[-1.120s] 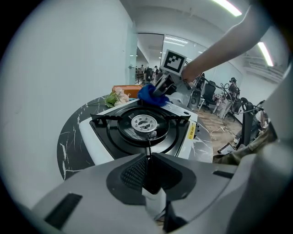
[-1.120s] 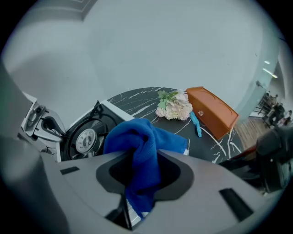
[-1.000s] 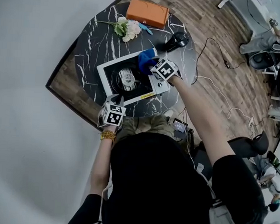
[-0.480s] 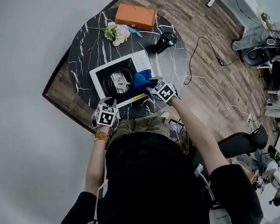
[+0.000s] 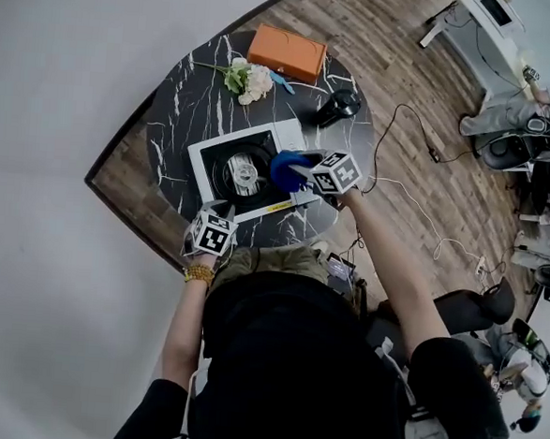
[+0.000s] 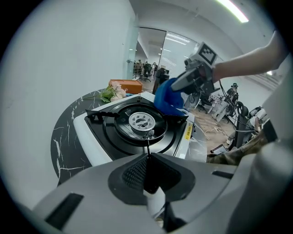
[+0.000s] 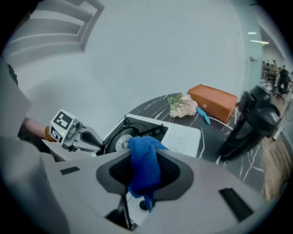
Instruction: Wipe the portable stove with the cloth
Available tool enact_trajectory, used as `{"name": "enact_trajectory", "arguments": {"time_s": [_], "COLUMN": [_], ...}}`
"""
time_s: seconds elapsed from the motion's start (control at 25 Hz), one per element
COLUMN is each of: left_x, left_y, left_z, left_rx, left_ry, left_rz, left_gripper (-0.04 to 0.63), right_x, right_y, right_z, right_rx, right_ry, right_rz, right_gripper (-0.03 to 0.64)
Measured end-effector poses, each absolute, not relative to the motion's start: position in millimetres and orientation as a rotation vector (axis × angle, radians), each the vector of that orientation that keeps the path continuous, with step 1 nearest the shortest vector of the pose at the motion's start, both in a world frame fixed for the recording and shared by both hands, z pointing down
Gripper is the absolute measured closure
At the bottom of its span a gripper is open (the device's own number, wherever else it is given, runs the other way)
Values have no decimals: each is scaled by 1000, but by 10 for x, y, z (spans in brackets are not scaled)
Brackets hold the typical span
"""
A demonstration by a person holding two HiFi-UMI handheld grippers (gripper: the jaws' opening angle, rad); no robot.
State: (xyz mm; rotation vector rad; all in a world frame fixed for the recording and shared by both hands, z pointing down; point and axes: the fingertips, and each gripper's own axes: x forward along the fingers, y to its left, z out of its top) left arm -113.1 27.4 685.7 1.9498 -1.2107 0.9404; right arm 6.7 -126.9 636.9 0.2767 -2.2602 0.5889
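The portable stove [image 5: 291,136], white with a black burner top, sits on the round black marble table [image 5: 179,113]. My right gripper [image 5: 295,174] is shut on the bunched blue cloth [image 5: 284,170], which hangs over the stove's right side, a little above the top. In the right gripper view the cloth [image 7: 144,164] fills the jaws of the right gripper [image 7: 144,172] above the stove [image 7: 179,135]. My left gripper [image 5: 221,210] is shut with nothing between the jaws, at the stove's near left corner. From the left gripper [image 6: 147,157] I see the burner [image 6: 141,121] and the cloth [image 6: 165,97].
A bunch of pale flowers [image 5: 249,79], an orange box [image 5: 287,50] and a black jug [image 5: 337,106] stand at the table's far side. A cable [image 5: 421,140] runs over the wood floor at the right, with chairs and desks beyond.
My right gripper has carried the cloth from the stove's far right part toward its near right side and lifted it slightly. The left gripper has stayed put.
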Motion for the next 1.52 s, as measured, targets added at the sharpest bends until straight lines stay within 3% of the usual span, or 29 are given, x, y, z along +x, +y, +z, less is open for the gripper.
{"name": "enact_trajectory", "arguments": {"time_s": [0.32,0.8,1.12,1.28,1.4,1.52], "left_x": [-1134,-1129,-1138,-1089,-1145,-1199], "left_y": [210,262,252,314,385,472], "left_z": [6848,6885,6888,6837,6667,6648], "left_rx": [1934,1963,1985,2042,2116,2105], "left_ry": [-1215,-1191,-1197,-1174,-1190,-1205], "left_rz": [931,948,932,915,778,728], "left_gripper": [569,569,569,566,554,549], "right_x": [-693,-481,-248,-266,-316,-244], "right_y": [-1753,-1181,-810,-867,-574,-59], "right_z": [6813,6869,6907,6523,6045,6290], "right_rx": [259,119,79,197,261,122], "right_ry": [-2094,-1920,-1914,-2194,-2354,-2137], "right_rz": [379,123,212,273,52,-241], "right_gripper": [523,552,553,538,538,538]}}
